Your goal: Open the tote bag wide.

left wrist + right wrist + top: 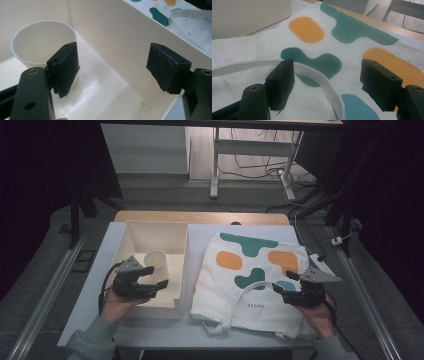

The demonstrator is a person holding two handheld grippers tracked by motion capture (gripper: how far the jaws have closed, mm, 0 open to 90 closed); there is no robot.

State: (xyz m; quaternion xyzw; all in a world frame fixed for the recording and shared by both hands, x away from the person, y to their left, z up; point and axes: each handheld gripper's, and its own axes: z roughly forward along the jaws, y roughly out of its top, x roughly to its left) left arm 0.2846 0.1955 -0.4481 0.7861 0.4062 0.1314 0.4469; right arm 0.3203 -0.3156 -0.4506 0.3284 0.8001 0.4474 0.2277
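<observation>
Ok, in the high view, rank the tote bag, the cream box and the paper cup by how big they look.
1. Tote bag, largest.
2. Cream box, a bit smaller, though not by much.
3. Paper cup, clearly smallest, standing inside the box.

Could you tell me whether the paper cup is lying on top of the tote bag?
No, the paper cup stands upright inside the cream box, beside the tote bag.
</observation>
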